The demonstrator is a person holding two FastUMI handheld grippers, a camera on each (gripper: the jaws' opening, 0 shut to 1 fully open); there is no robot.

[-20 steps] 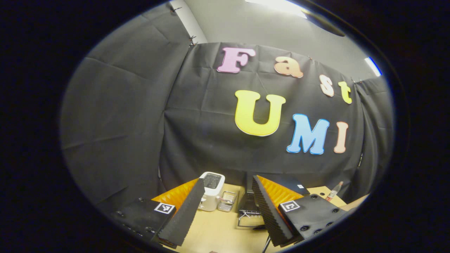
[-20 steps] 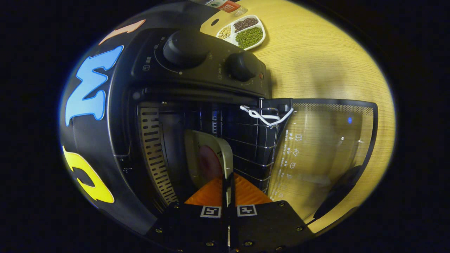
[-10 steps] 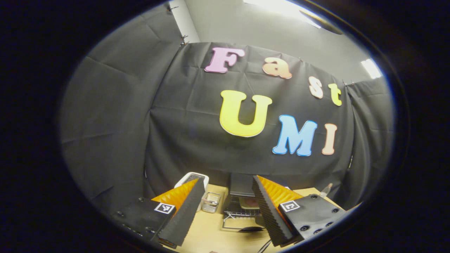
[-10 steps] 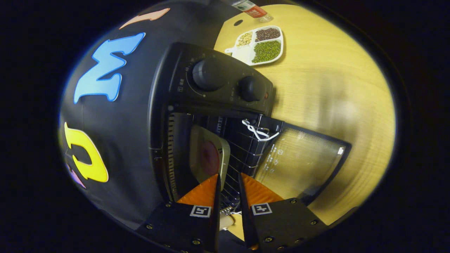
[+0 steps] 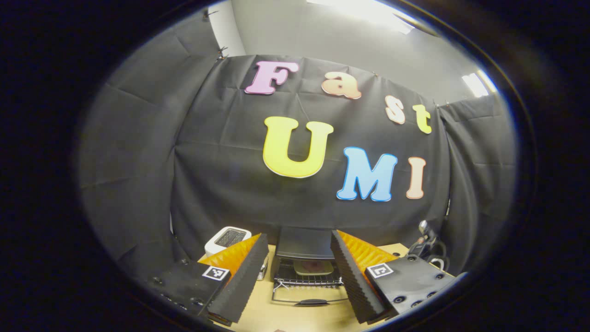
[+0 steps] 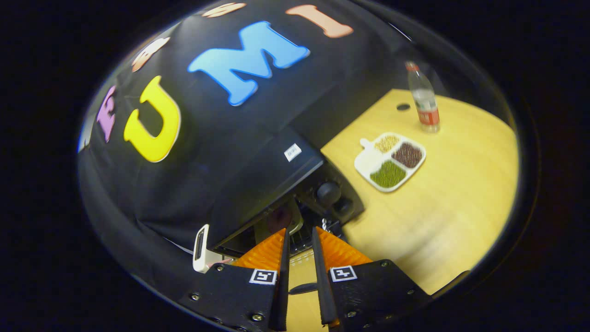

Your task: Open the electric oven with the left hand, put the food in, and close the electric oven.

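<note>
Ahead of my left tool (image 5: pixel 298 281): electric oven (image 5: pixel 304 244), door (image 5: pixel 309 295) dropped open; plate of food (image 5: pixel 314 267) on its rack
Left tool: wide, holding nothing
Right tool (image 6: pixel 298 281): narrow gap, holding nothing; oven just ahead
Surface (image 6: pixel 451 203): sectioned dish (image 6: pixel 390 154), bottle (image 6: pixel 423 99) beyond my right tool

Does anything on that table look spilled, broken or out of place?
Nothing looks spilled or broken. The electric oven stands with its door folded down and a plate of food on the rack inside; the divided dish holds its beans neatly.
</note>
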